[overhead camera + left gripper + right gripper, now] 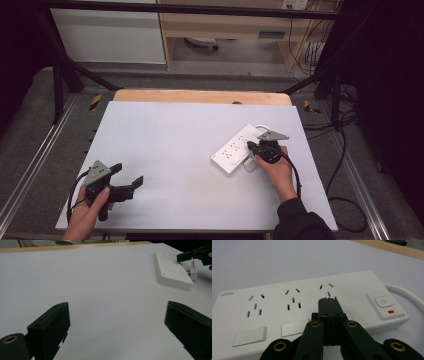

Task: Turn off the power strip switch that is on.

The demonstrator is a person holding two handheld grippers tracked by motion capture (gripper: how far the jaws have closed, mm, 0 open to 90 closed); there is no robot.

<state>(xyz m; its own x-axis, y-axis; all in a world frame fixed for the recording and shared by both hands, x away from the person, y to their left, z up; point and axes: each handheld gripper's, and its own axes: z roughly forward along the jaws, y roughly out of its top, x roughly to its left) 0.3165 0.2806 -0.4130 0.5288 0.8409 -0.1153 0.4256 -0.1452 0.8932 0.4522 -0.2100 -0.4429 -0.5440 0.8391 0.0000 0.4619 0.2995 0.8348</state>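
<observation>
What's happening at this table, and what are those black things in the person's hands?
They are handheld grabbing tools. The right claw is pinched shut, its tip over a white power strip lying on the white table, near the socket beside the switch. A small white plug lies just beside the strip. The left claw is open, off near the table's front left, holding nothing.

White table surface (175,150) with a wooden strip (200,96) along its far edge, black metal frame (65,65) around it, wooden shelving (225,25) and a white cabinet (110,35) behind, black cables (345,150) trailing on the grey floor at right.
</observation>
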